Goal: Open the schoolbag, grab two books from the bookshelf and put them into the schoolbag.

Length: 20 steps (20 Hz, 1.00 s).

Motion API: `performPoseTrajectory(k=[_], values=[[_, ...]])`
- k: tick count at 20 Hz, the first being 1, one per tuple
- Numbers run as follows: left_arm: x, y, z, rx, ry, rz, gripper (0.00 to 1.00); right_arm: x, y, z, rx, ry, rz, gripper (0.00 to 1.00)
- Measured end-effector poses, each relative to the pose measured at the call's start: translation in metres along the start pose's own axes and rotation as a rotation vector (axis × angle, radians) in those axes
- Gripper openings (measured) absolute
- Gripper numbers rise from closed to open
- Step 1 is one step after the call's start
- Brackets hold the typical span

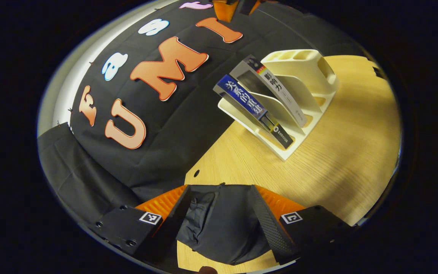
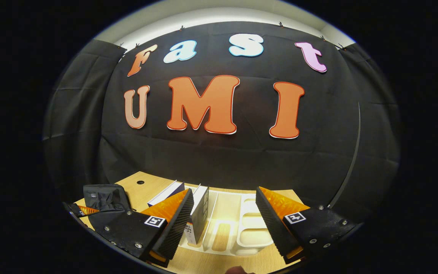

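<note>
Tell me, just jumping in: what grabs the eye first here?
The cream bookshelf on the wooden table, two books leaning in its slots. Nearer, the left gripper has black schoolbag fabric between its fingers. The right gripper hovers open above the shelf.
</note>
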State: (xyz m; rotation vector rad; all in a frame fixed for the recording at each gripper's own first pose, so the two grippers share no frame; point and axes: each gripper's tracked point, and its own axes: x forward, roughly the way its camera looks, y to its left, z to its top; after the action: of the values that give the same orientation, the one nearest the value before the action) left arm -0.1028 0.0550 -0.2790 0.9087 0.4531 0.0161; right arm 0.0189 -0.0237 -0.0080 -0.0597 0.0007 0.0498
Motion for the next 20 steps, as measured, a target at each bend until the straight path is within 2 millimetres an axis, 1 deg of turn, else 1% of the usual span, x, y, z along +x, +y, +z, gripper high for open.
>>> performPoseTrajectory(k=[3, 6, 8, 10, 12, 13, 20], values=[[0.001, -0.01, -0.022, 0.033, 0.046, 0.0, 0.98, 0.001, -0.003, -0.003, -0.004, 0.004, 0.002, 0.98], [0.001, -0.022, -0.039, 0.073, 0.09, -0.01, 0.98, 0.003, -0.005, -0.004, -0.008, 0.007, 0.003, 0.98], [0.002, -0.026, -0.05, 0.083, 0.122, -0.006, 0.98, 0.003, -0.005, -0.004, -0.01, 0.005, 0.006, 0.98], [0.003, -0.026, -0.06, 0.087, 0.152, 0.006, 0.98, 0.003, -0.007, -0.004, -0.01, 0.002, 0.011, 0.98], [0.005, -0.025, -0.065, 0.098, 0.181, 0.026, 0.98, 0.005, -0.007, -0.004, -0.011, 0.002, 0.019, 0.98], [0.006, -0.025, -0.071, 0.101, 0.195, 0.033, 0.98, 0.005, -0.007, -0.003, -0.012, 0.0, 0.024, 0.98], [0.016, -0.014, -0.091, 0.116, 0.272, 0.133, 0.98, 0.004, -0.008, -0.003, -0.023, -0.005, 0.067, 0.98]])
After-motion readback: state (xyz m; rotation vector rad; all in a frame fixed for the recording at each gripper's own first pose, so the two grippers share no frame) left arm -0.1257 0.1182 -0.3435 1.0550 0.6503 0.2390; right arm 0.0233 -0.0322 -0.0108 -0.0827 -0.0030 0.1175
